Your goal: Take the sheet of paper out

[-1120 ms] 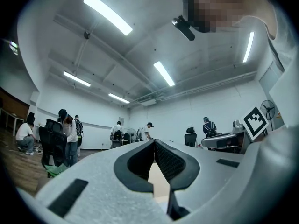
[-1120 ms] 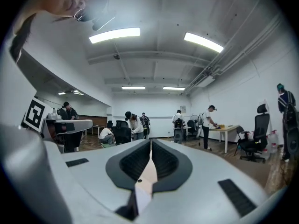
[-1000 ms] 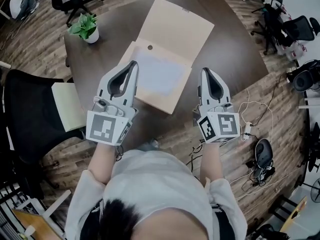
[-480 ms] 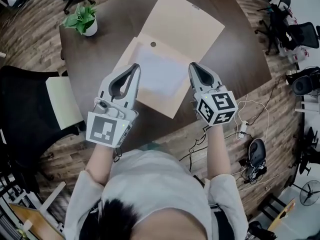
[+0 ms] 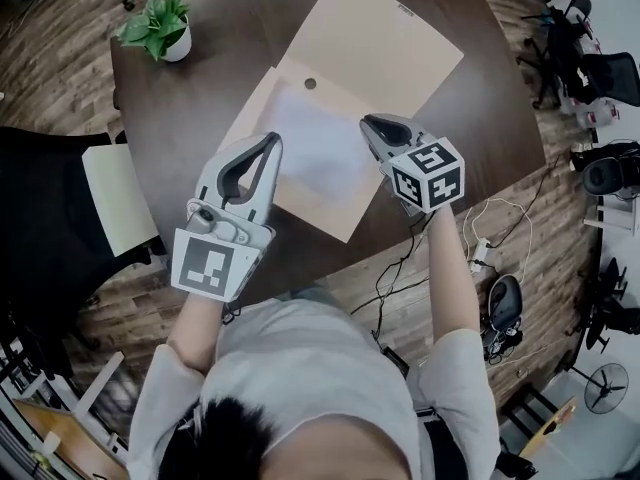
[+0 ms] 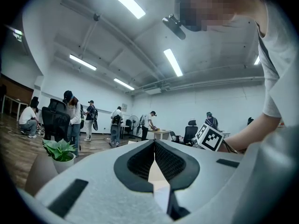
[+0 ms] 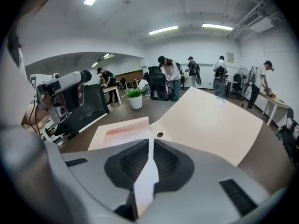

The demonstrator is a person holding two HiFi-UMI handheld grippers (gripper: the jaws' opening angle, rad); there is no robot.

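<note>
Left tongs point(image 5: 271, 139), right tongs point(image 5: 367, 124) closed, white sheet point(image 5: 315, 150) inside open folder point(image 5: 385, 48)

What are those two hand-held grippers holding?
Nothing. The left hand-held gripper and right hand-held gripper are both shut and empty; the sheet of paper lies on the open envelope.

Wood-plank floor point(image 5: 60, 78) surrounds the dark round surface point(image 5: 190, 88). A potted plant point(image 5: 160, 28) stands on it at upper left, and a black office chair point(image 5: 40, 223) sits at left. White walls point(image 6: 233, 106) rise under ceiling strip lights point(image 6: 173, 62).
</note>
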